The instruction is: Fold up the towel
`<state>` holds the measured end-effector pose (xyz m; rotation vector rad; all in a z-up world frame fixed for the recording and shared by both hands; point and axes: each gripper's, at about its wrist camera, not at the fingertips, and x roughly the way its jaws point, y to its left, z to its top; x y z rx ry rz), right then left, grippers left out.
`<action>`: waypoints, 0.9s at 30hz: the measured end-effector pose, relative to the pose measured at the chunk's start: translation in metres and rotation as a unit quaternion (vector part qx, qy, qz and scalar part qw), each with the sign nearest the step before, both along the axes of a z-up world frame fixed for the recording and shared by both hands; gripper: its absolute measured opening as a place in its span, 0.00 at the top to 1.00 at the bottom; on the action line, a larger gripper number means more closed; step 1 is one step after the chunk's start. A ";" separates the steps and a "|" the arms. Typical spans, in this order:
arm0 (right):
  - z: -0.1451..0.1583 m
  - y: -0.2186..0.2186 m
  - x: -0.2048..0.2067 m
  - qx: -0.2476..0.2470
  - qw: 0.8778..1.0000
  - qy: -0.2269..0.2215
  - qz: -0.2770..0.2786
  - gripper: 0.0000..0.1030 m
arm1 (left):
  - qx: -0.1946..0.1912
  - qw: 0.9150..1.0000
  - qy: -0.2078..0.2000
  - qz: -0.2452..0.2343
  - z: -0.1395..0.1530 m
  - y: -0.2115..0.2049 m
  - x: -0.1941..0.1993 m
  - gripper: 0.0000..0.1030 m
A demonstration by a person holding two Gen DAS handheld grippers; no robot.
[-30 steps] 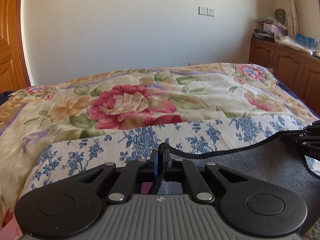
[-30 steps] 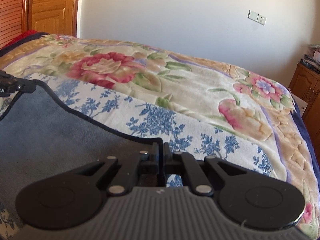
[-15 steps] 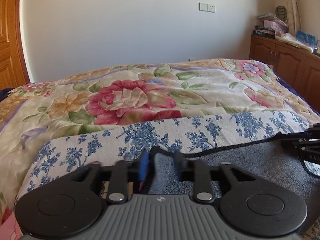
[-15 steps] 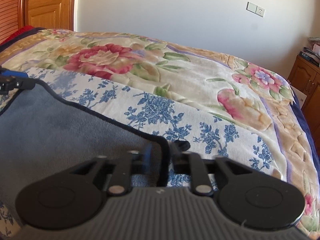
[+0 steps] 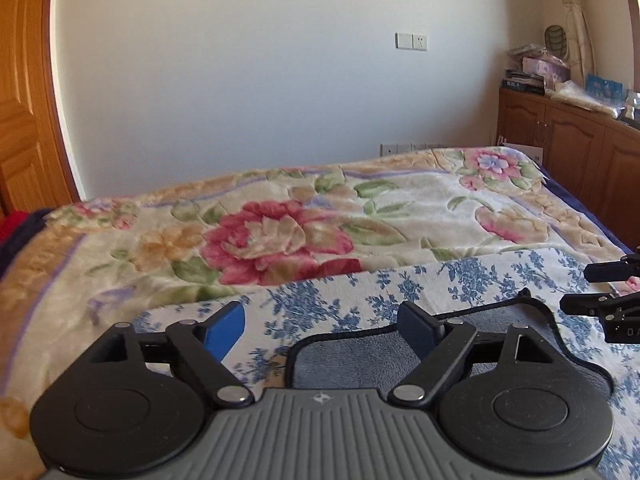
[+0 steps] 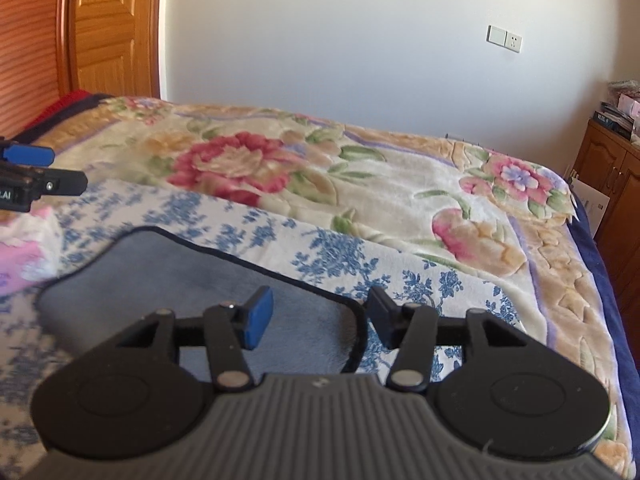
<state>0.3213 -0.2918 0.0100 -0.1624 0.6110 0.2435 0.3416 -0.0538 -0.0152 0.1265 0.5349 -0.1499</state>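
Partial print "DA" on right gripper (image 5: 610, 288) body, "LAI" on left gripper (image 6: 44, 170); both w/ jaws spread wide, gripping nothing, low over gray towel (image 6: 192, 276) on floral blanket (image 5: 400, 216).

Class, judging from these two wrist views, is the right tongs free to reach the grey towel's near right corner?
Probably yes. The right tongs hang open right over the grey towel, its dark-edged corner between the fingers, nothing in between. The left tongs stand apart at the other corner.
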 end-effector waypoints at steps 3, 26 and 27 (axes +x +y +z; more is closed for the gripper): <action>0.014 0.004 -0.017 0.012 1.000 -0.007 0.003 0.47 | 0.004 1.000 -0.003 0.002 0.019 0.005 -0.018 0.16; 0.112 -0.003 -0.127 0.045 0.997 -0.056 -0.013 0.44 | -0.025 0.998 -0.053 0.006 0.129 0.013 -0.134 0.11; 0.114 -0.003 -0.130 0.047 0.997 -0.057 -0.014 0.44 | -0.026 0.998 -0.055 0.006 0.133 0.012 -0.138 0.11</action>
